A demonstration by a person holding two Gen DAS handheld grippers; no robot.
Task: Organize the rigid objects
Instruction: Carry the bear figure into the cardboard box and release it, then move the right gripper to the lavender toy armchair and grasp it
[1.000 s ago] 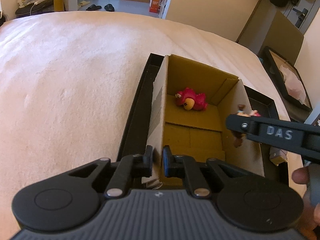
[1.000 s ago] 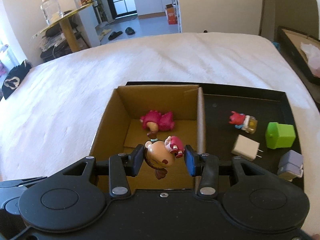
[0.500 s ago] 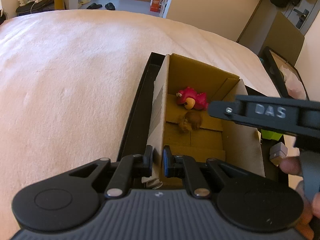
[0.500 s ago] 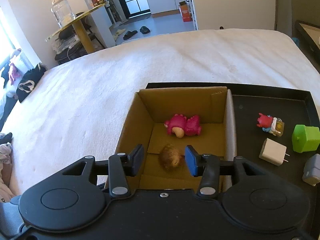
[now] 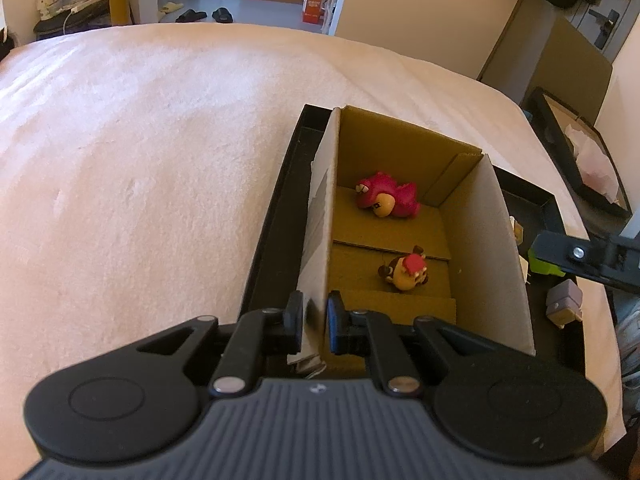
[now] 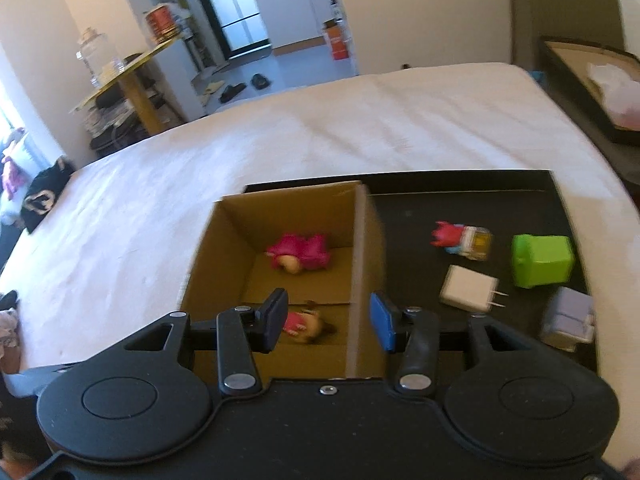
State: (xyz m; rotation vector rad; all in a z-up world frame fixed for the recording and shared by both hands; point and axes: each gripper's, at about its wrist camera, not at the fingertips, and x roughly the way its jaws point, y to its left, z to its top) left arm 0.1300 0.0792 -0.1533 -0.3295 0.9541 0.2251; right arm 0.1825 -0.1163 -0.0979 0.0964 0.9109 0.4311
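The left claw is clamped on the near wall of the cardboard box, steadying it. The right claw is spread and empty above the box's right wall. Right of it, nearest, the white charger lies on the black tray, prongs pointing right; 2 figurines already lie boxed.

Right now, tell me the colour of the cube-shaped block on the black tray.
Bright green block, clearest in the right wrist view.
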